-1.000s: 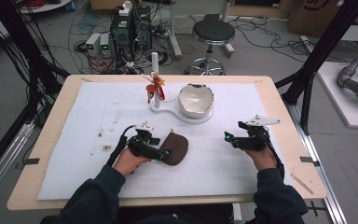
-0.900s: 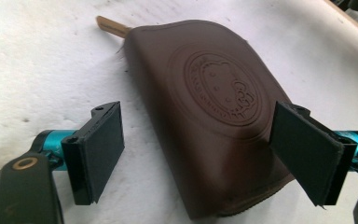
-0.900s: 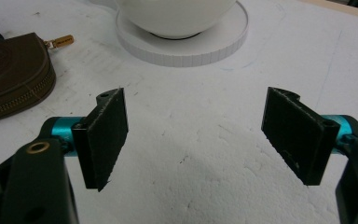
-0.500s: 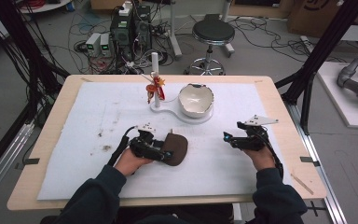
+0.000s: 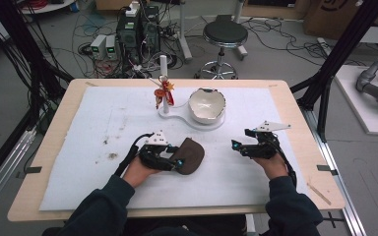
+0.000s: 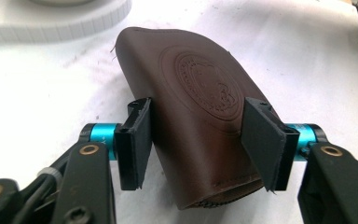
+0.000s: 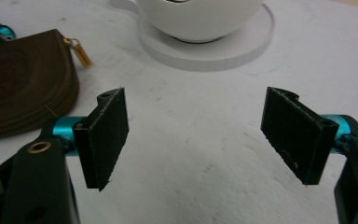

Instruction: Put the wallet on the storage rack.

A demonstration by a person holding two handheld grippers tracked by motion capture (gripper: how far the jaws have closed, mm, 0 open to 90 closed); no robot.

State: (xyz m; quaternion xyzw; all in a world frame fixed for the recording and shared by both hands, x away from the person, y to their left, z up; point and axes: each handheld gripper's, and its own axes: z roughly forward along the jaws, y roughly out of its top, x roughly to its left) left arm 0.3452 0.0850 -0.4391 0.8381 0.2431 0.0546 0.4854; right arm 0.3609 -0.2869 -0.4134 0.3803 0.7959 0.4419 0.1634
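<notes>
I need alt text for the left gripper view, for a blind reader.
A brown leather pouch with an embossed round seal lies on white table cover, between the left gripper pads, which have just been closing and touch its sides. A white stand base sits behind.

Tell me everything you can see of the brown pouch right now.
The brown pouch looks like leather: half-round, with a round embossed emblem on top, stitched edges and a zip with a gold pull. It lies flat on the white table cover, in front of the white stand's base. The left tongs have just been closing around it; both pads now sit against its sides.
</notes>
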